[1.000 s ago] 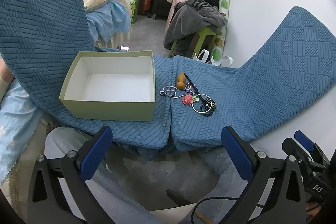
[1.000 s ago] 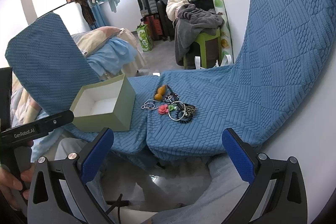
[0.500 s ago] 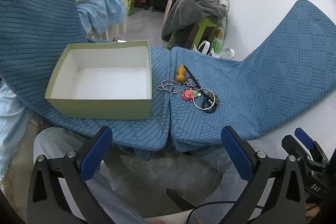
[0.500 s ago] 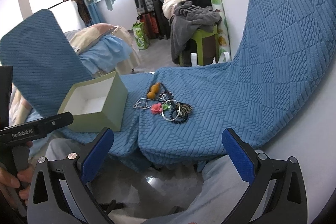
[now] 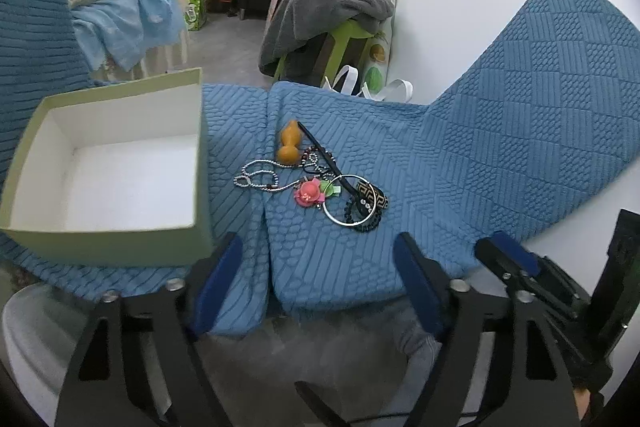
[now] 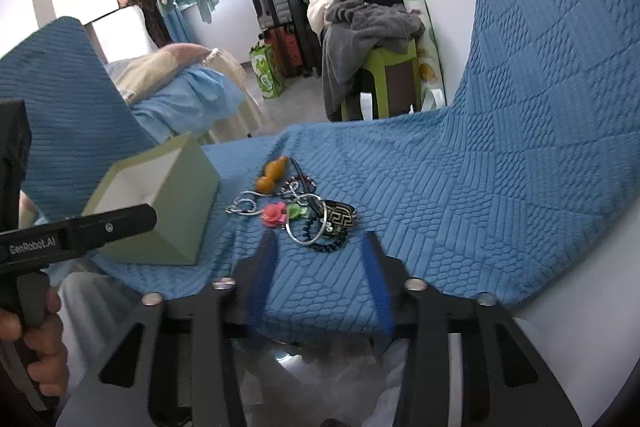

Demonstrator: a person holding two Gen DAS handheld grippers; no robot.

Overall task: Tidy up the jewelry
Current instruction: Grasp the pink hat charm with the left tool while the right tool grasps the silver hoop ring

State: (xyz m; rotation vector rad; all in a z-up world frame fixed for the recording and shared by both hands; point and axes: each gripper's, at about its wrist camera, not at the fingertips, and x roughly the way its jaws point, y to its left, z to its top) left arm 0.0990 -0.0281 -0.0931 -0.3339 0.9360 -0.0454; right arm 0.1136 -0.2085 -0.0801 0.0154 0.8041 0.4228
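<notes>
Blue quilted cover [image 5: 460, 163] holds a jewelry pile [image 5: 320, 187] beside an open green box [image 5: 108, 163]; left gripper [image 5: 316, 267] and right gripper [image 6: 320, 259] hover near it, both spread apart, holding nothing.

Pale green box [image 5: 108, 245] (white inside), blue textured blanket [image 5: 500, 147]

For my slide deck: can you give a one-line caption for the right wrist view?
Right gripper, jaws open, approaches a jewelry pile on blue quilted fabric beside an open green box.
</notes>
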